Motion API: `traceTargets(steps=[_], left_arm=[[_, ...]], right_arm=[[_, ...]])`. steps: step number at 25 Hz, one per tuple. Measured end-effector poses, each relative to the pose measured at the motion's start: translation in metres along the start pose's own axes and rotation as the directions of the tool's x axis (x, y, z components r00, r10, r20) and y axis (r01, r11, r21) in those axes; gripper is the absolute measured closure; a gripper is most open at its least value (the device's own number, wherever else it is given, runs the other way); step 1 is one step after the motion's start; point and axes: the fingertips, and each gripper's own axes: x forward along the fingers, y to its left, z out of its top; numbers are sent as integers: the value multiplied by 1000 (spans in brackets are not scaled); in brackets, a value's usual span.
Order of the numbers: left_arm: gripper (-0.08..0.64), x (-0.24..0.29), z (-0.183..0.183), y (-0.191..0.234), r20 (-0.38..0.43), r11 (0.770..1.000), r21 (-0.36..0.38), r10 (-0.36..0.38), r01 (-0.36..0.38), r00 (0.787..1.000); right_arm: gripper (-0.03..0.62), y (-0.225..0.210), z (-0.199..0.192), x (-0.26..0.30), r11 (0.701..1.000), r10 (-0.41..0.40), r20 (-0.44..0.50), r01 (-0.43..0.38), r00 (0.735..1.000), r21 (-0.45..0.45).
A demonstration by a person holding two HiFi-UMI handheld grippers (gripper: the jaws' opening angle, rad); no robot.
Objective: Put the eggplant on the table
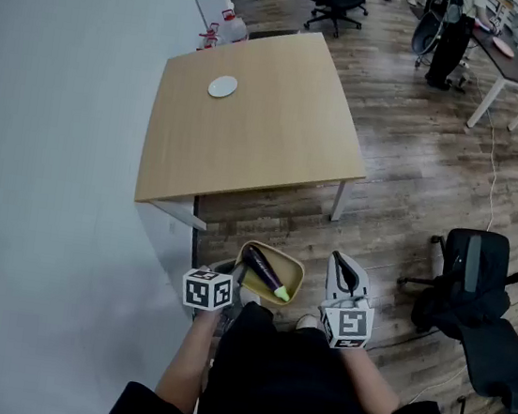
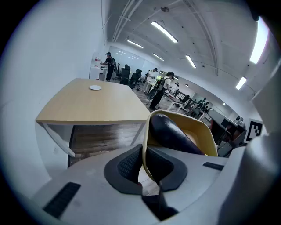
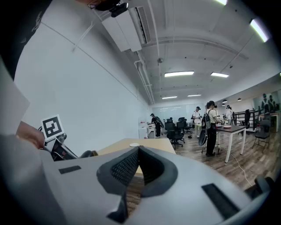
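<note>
The left gripper (image 2: 143, 163) is clamped shut on the rim of the yellow bowl (image 1: 283, 257) so the eggplant (image 1: 263, 270) rides inside it, short of the table (image 1: 267, 146), while the right gripper (image 3: 137, 165), closed on nothing, seems kept free to lift it out.

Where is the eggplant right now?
In the head view's lower middle, the eggplant lies in a yellow bowl whose rim the left tongs pinch, short of the wooden table.

Dark purple eggplant (image 1: 264, 270), yellow bowl (image 1: 283, 253)
</note>
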Motion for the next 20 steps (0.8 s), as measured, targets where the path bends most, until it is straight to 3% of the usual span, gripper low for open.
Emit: traceTargets(steps=[8, 12, 17, 20], left_arm=[[535, 19, 14, -3, 35, 999, -38, -15, 17, 999], [535, 33, 19, -4, 27, 999, -43, -20, 21, 999], [535, 63, 28, 7, 11, 990, -123, -66, 67, 998], [535, 89, 46, 21, -12, 989, -125, -75, 73, 997]], right_arm=[[532, -10, 9, -2, 998, 57, 44, -58, 997, 10], [532, -18, -2, -1, 998, 59, 12, -59, 998, 33], [532, -27, -9, 20, 998, 65, -25, -64, 998, 29], [532, -40, -7, 44, 999, 47, -49, -46, 998, 23]])
